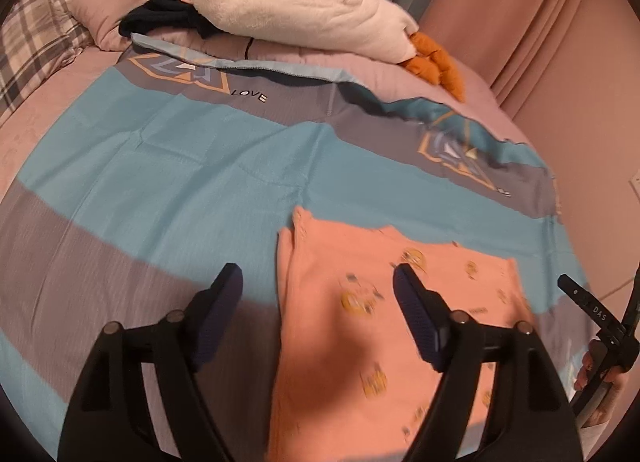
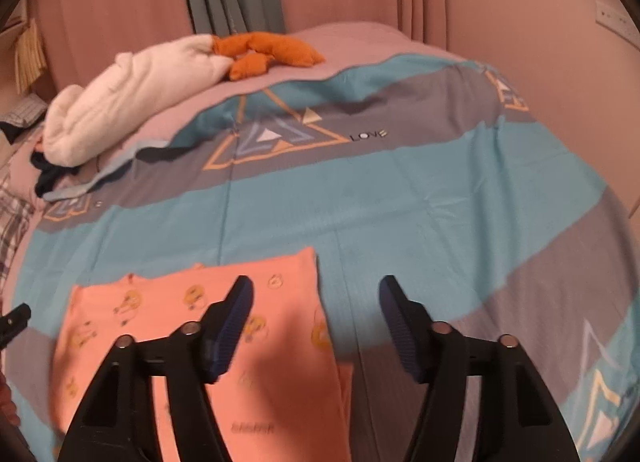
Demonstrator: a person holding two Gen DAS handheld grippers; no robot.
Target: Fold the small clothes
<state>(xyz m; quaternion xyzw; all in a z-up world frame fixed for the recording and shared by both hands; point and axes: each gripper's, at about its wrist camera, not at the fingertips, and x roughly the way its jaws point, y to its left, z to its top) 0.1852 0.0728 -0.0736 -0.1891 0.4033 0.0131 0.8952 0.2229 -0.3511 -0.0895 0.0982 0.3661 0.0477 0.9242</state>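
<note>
A small salmon-pink garment (image 1: pixel 352 326) with yellow cartoon prints lies flat on the bed; it also shows in the right wrist view (image 2: pixel 192 342). My left gripper (image 1: pixel 318 290) is open and empty, above the garment's left edge. My right gripper (image 2: pixel 316 302) is open and empty, above the garment's right edge. The right gripper's body (image 1: pixel 600 322) shows at the right rim of the left wrist view. The left gripper's tip (image 2: pixel 14 322) shows at the left rim of the right wrist view.
The bed is covered by a teal and grey striped sheet (image 1: pixel 192 166) printed with triangles and "LOVE". A white plush goose (image 1: pixel 304 2) with orange feet, dark clothing (image 1: pixel 160 10) and a plaid pillow (image 1: pixel 32 34) lie at the far side. Pink curtains (image 2: pixel 500 2) hang behind.
</note>
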